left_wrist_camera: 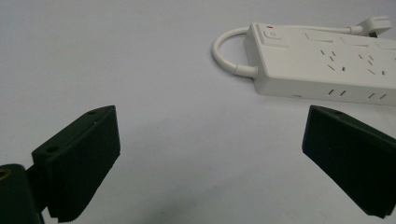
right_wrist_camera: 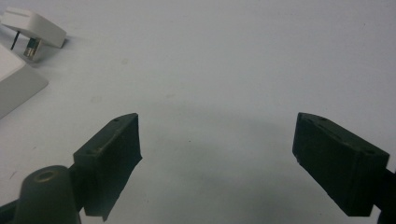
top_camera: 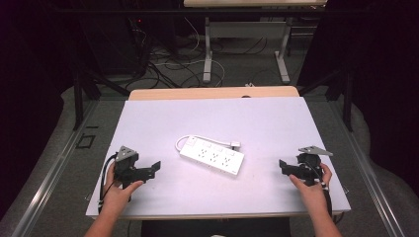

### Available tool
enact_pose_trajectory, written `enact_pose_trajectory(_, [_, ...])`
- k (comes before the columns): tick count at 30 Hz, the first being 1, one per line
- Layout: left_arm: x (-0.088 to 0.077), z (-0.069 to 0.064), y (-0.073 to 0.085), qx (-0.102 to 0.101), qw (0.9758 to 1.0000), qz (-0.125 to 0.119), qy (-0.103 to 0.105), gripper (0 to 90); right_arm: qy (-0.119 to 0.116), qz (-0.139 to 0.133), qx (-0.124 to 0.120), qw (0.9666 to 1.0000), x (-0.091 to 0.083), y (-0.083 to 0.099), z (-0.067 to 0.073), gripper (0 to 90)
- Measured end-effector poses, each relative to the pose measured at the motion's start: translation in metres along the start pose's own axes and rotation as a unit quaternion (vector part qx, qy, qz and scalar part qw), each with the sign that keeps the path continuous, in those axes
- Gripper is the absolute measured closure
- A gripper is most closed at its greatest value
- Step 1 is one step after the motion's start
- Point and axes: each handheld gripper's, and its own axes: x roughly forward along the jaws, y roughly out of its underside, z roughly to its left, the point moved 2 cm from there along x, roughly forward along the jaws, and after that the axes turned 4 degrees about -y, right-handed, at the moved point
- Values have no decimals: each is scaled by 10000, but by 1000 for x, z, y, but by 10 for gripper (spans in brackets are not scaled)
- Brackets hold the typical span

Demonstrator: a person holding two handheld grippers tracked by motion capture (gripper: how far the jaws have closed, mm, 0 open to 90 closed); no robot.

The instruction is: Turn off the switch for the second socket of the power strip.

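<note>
While a person sits at the near edge of a white table (top_camera: 163, 118), each hand holds a black two-jaw gripper low over the tabletop, one at either side. A white power strip (top_camera: 212, 157) lies flat near the middle of the table, set at a slant, with its short white cord (top_camera: 184, 140) looping round from its far left end and the plug (top_camera: 235, 144) resting just behind its far side.

Seen from above, the left gripper (top_camera: 155, 168) sits to the left of the strip, well apart from it, pointing toward it. Its jaws are spread wide with nothing between them. From the left gripper view, the strip's switch end (left_wrist_camera: 272, 35) and looped cord lie ahead and to the right, beyond the jaws.

On the other side, the right gripper (top_camera: 283, 165) points inward at the strip's right end, also apart from it. Its jaws stand wide open and empty over bare table, with the plug at the upper left corner of the right gripper view.
</note>
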Motion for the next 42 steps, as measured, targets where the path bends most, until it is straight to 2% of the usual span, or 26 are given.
enact_pose_trajectory(2, [-2, 1, -1, -62, 9999, -84, -49, 45, -16, -13, -23, 10000, -1, -1, 2, 151])
enact_pose_trajectory(8, [-6, 4, -3, -133, 9999, -107, -9, 45, -105, 27, -122, 9999, -4, -3, 6, 165])
enact_pose_trajectory(13, [-6, 5, -3, -190, 9997, -141, -44, 45, -84, 38, -258, 9996, -4, -5, 8, 173])
enact_pose_trajectory(18, [-7, 6, -2, -209, 9998, -42, -14, 55, -112, -22, -342, 9994, -6, -8, 12, 207])
enact_pose_trajectory(26, [-7, 4, -2, -192, 9998, 26, -55, 76, -255, 60, -474, 9985, -10, -13, 20, 216])
enact_pose_trajectory(34, [-7, 4, -2, -236, 9997, 72, -48, 85, -464, 179, -755, 9959, -12, -20, 33, 217])
enact_pose_trajectory(35, [-8, 4, -2, -230, 9997, 91, -53, 85, -519, 213, -708, 9959, -12, -20, 35, 217])
enact_pose_trajectory(38, [-7, 4, -2, -232, 9996, 80, -110, 85, -569, 234, -733, 9954, -12, -22, 39, 217])
enact_pose_trajectory(40, [-7, 4, -2, -220, 9996, 86, -177, 85, -670, 291, -809, 9940, -11, -25, 46, 217])
enact_pose_trajectory(42, [-7, 4, -2, -223, 9995, 89, -199, 85, -677, 302, -935, 9929, -11, -28, 52, 219])
